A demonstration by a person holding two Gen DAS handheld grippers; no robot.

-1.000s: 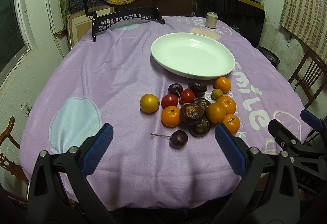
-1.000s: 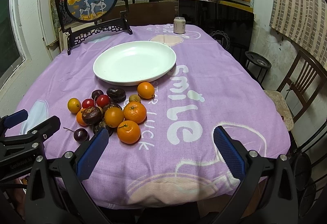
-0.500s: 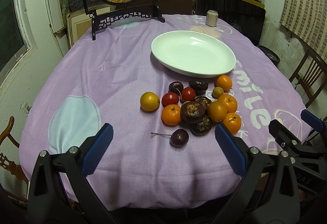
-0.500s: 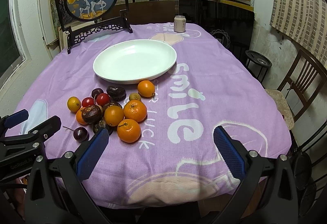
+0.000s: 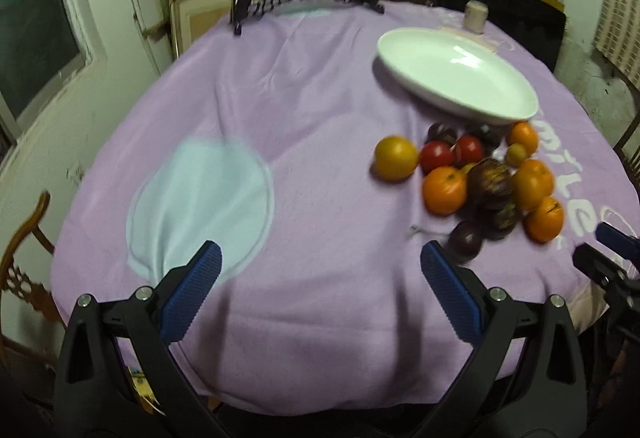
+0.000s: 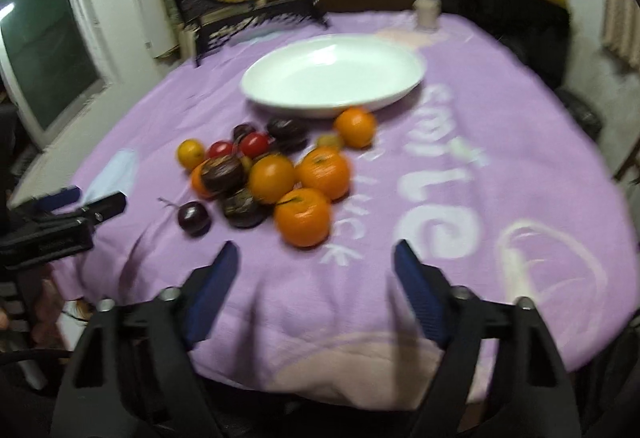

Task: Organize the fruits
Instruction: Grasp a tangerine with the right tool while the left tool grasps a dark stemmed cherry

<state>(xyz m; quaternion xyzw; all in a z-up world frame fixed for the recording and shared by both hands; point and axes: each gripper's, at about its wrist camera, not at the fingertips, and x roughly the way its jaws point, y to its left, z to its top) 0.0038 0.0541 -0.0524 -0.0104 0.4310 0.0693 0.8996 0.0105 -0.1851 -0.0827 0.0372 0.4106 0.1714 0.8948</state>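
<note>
Presently, at a glance:

Fruit pile (image 6: 276, 174): heaped on the purple cloth-covered surface (image 5: 320, 142), just on the near side of the white plate (image 6: 334, 78); none on the plate yet.

Pile contents: several tangerines, two red tomatoes, a yellow round fruit (image 5: 396, 157) at the left edge, dark wrinkled fruits, and a dark stemmed cherry (image 6: 193, 217) lying slightly apart on the near side.

Right gripper (image 6: 316, 298): fingers spread wide, holding nothing, low over the cloth and aimed toward the nearest tangerine (image 6: 303, 216).

Left gripper (image 5: 320, 294): fingers wide apart, empty, pointed at bare cloth with the pile off to its right.

Step in hand: likely an approach toward a first pick; task barely begun.

Risk, rolling: round fruits touching one another, so a nudge to one could scatter neighbours toward the surface edge.

Risk, squashing: soft tomatoes and cherry liable to bruise or burst under a hard close.

Risk, collision: both grippers near the same pile, so simultaneous reaching could clash.

Risk, cloth: loose wrinkled fabric could drag under a low finger and shift the pile.

Risk, plate: shallow rim, so fruit released from height could roll back out.

Clarity: both views blurred, fine detail uncertain.
</note>
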